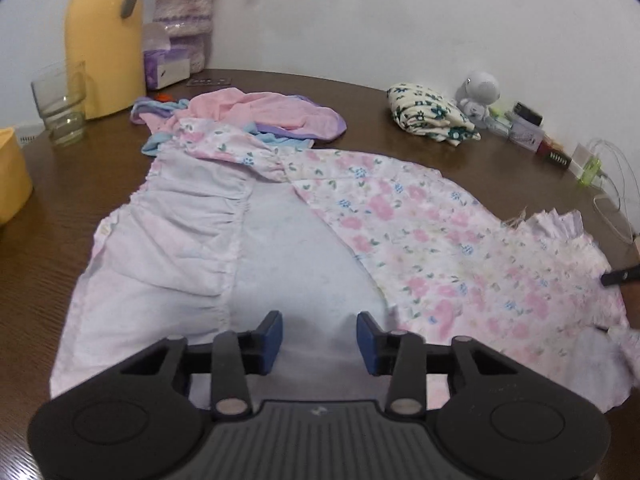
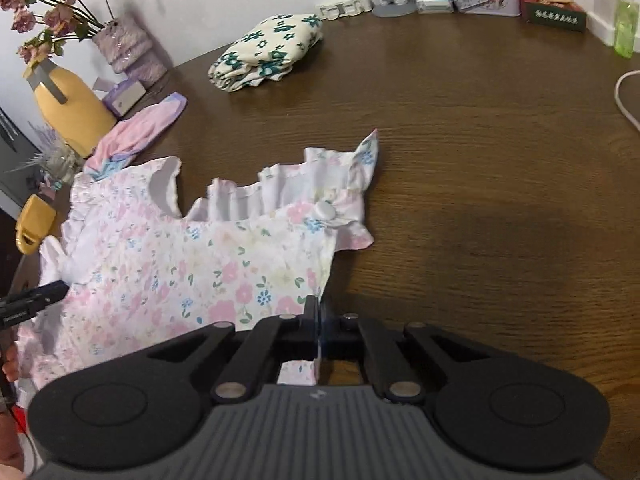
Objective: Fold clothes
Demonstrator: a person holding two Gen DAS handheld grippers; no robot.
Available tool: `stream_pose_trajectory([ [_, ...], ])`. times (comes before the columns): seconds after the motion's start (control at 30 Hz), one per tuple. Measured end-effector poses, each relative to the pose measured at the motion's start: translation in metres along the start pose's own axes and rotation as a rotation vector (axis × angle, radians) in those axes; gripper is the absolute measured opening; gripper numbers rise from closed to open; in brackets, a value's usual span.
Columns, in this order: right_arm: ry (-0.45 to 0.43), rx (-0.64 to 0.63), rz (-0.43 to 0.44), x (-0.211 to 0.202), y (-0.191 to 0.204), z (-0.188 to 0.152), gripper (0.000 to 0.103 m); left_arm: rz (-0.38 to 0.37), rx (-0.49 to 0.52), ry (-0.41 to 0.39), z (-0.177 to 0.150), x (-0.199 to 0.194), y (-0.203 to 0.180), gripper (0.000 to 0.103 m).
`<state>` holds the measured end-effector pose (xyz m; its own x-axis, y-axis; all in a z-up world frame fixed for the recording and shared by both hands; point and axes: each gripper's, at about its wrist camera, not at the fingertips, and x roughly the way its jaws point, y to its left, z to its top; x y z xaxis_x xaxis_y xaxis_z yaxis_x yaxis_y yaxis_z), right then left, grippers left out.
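A pink floral child's dress (image 1: pixel 420 224) lies spread on the brown table (image 1: pixel 360 120), its pale lining side (image 1: pixel 192 232) turned up at the left. My left gripper (image 1: pixel 319 340) is open just above the pale middle of the dress, holding nothing. In the right wrist view the same dress (image 2: pixel 180 264) lies at the left, ruffled edge and a white button (image 2: pixel 325 210) toward the table's middle. My right gripper (image 2: pixel 318 312) is shut on the dress's near edge; a strip of cloth shows between its fingers. The right gripper's tip (image 1: pixel 620 276) shows at the dress's right edge.
A pink and purple garment (image 1: pixel 256 114) lies crumpled behind the dress. A folded green-flowered cloth (image 1: pixel 432 114) sits at the back. A yellow jug (image 1: pixel 104 40), a glass (image 1: pixel 62 100), a vase, tissue boxes, a white figurine (image 1: pixel 480 92) and cables (image 1: pixel 612 184) line the wall.
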<state>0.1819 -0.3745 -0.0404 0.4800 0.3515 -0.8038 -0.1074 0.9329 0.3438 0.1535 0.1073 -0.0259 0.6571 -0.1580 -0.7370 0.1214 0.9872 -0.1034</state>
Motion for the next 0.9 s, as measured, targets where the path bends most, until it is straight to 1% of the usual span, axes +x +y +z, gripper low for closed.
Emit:
stream_pose_trajectory([
  [0.13,0.002,-0.014,-0.028,0.001,0.002,-0.002,0.0,0.041,0.066,-0.009,-0.002,0.0,-0.007,0.033],
  [0.2,0.003,-0.037,-0.043,0.0,0.006,-0.002,0.001,0.046,0.073,-0.008,-0.002,0.0,-0.008,0.033],
  [0.27,-0.012,-0.032,-0.034,-0.006,0.007,-0.001,0.005,0.021,0.039,-0.014,0.001,-0.003,-0.004,0.033],
  [0.3,-0.039,-0.031,-0.031,-0.012,0.009,0.0,0.006,0.005,0.029,-0.031,0.004,-0.006,-0.003,0.033],
  [0.33,-0.069,-0.04,-0.032,-0.019,0.013,0.001,0.009,-0.01,0.033,-0.049,0.008,-0.01,-0.004,0.033],
  [0.4,-0.112,-0.073,-0.012,-0.028,0.026,0.004,0.012,-0.051,0.053,-0.072,0.017,-0.014,-0.01,0.031],
  [0.43,-0.115,-0.092,0.011,-0.028,0.034,0.005,0.013,-0.081,0.064,-0.074,0.022,-0.014,-0.015,0.031],
  [0.47,-0.113,-0.11,0.036,-0.026,0.043,0.006,0.013,-0.113,0.078,-0.071,0.026,-0.013,-0.02,0.028],
  [0.5,-0.1,-0.14,0.06,-0.022,0.054,0.008,0.013,-0.143,0.1,-0.061,0.029,-0.011,-0.027,0.022],
  [0.57,-0.07,-0.207,0.092,-0.01,0.078,0.013,0.013,-0.154,0.167,-0.027,0.027,-0.004,-0.041,0.015],
  [0.63,-0.048,-0.272,0.115,0.003,0.105,0.022,0.013,-0.157,0.238,0.008,0.024,0.004,-0.056,0.013],
  [0.7,-0.039,-0.331,0.136,0.015,0.131,0.034,0.014,-0.157,0.263,0.036,0.017,0.008,-0.06,0.013],
  [0.73,-0.037,-0.355,0.143,0.022,0.143,0.042,0.022,-0.157,0.261,0.048,0.012,0.01,-0.059,0.013],
  [0.77,-0.035,-0.375,0.143,0.03,0.155,0.051,0.035,-0.156,0.261,0.046,0.008,0.01,-0.057,0.012],
  [0.8,-0.023,-0.388,0.144,0.041,0.167,0.061,0.037,-0.154,0.263,0.038,0.004,0.009,-0.056,0.013],
  [0.9,0.021,-0.401,0.149,0.079,0.2,0.093,0.037,-0.149,0.242,0.025,-0.001,0.005,-0.053,0.013],
])
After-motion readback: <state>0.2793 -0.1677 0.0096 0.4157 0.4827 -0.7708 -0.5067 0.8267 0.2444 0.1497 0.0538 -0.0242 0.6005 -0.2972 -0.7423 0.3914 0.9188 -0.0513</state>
